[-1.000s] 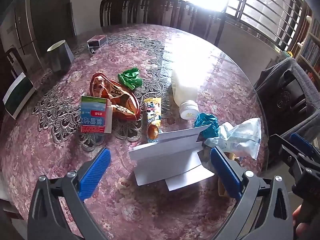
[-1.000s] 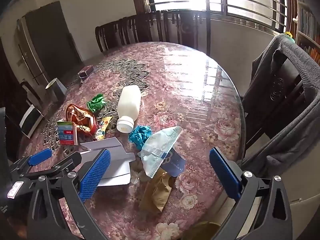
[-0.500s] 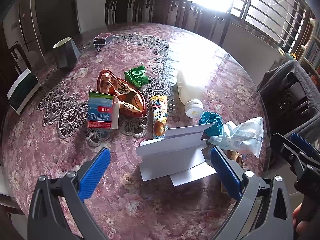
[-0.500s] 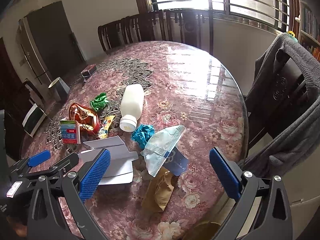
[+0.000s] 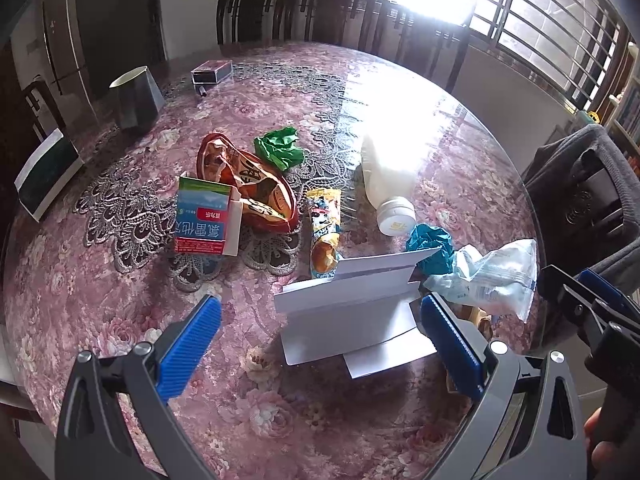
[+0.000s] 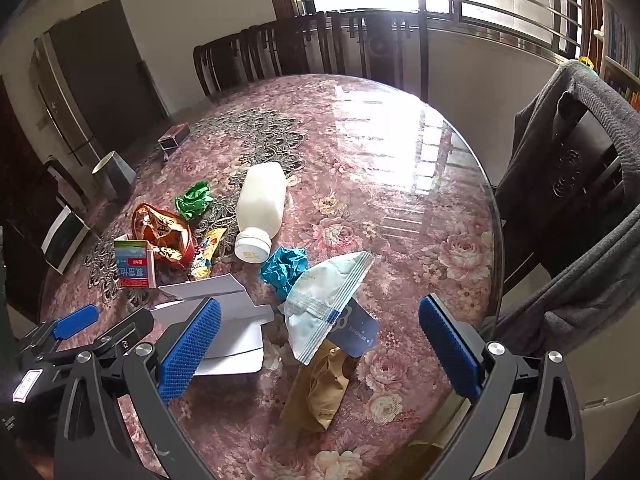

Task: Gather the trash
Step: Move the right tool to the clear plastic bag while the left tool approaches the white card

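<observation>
Both claws pulled back — left claw point(image 5: 320, 340), right claw point(image 6: 320, 340).

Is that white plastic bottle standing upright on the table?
No, the white bottle lies on its side on the table, cap end toward the camera.

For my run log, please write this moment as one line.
left hand-held gripper: open, empty | right hand-held gripper: open, empty | trash: uncollected on table | nearest: white folded card, pale blue wrapper

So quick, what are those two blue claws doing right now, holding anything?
Left gripper: open, holding nothing, above the folded white card.
Right gripper: open, holding nothing.
</observation>
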`<move>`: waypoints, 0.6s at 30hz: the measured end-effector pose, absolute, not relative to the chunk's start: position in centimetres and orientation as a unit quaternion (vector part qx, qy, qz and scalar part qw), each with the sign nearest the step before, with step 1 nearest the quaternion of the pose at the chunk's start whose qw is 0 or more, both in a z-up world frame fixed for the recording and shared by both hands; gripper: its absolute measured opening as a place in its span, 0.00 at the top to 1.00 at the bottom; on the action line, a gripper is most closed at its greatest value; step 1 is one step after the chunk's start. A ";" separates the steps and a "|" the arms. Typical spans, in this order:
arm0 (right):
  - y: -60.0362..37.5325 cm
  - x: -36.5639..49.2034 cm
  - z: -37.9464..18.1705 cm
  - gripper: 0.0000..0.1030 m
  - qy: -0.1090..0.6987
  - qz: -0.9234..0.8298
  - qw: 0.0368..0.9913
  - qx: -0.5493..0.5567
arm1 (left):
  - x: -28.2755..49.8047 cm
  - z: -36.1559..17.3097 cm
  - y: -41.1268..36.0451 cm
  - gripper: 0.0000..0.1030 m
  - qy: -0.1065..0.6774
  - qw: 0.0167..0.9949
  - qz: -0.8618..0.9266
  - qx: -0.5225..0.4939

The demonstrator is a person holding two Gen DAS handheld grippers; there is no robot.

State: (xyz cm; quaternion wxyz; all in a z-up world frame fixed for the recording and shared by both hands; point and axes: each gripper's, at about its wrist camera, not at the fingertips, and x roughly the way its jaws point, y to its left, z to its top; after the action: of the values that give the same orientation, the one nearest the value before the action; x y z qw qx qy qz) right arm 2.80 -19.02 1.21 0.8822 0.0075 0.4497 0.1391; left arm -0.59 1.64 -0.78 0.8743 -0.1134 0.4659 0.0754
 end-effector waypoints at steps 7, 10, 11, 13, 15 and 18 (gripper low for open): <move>-18.0 5.0 -0.9 0.08 0.471 0.135 0.872 0.012 | -0.5 -1.2 1.5 0.03 0.465 0.877 0.073 -0.101; -17.6 5.8 -1.5 0.08 0.478 0.124 0.869 0.008 | -0.3 -1.4 1.6 0.03 0.466 0.876 0.071 -0.099; -17.6 6.0 -1.8 0.08 0.481 0.120 0.868 0.005 | -0.2 -1.5 1.7 0.03 0.467 0.876 0.070 -0.099; -17.5 6.3 -2.2 0.08 0.488 0.118 0.865 0.003 | -0.1 -1.6 1.8 0.03 0.465 0.877 0.070 -0.101; -17.4 6.4 -2.5 0.13 0.492 0.124 0.862 0.005 | 0.1 -1.6 2.0 0.03 0.464 0.877 0.069 -0.105; -17.0 6.7 -3.0 0.33 0.501 0.130 0.856 0.000 | 0.4 -1.7 2.2 0.03 0.465 0.876 0.070 -0.108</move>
State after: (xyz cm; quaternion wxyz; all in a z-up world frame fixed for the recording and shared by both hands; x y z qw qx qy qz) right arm 6.69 -17.04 -2.99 0.8557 0.0003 0.5009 0.1302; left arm 0.39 2.23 -1.66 0.8762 -0.1076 0.4645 0.0697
